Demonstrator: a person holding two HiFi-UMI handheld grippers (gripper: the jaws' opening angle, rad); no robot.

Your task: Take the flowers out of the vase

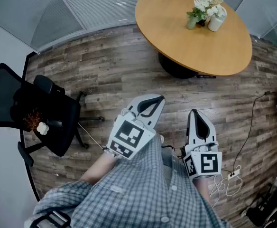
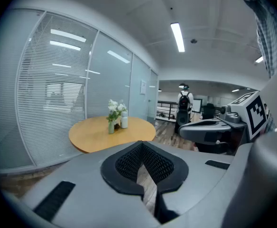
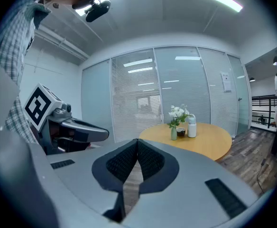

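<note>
Office w/ round table (image 1: pixel 209 56) well ahead, flowers (image 1: pixel 206 4) upright in green vase (image 1: pixel 191 23) on its far side; left gripper (image 1: pixel 158 100) & right gripper (image 1: pixel 194 113) both pinched together, empty, so approach step by the look, next prob. needs: walk up, open jaws, grasp stems.

The table (image 1: pixel 224 56) is standing ahead, toward the right. The vase (image 1: pixel 191 23) is sitting on its far part, the flowers (image 1: pixel 206 3) standing in it and a bottle (image 1: pixel 216 22) standing just right of it. A chair (image 1: pixel 34 113) is standing at the left, well apart from the table. The left gripper (image 1: pixel 159 99) and right gripper (image 1: pixel 194 112) are hanging side by side over the floor (image 1: pixel 105 75), short of the table.
</note>
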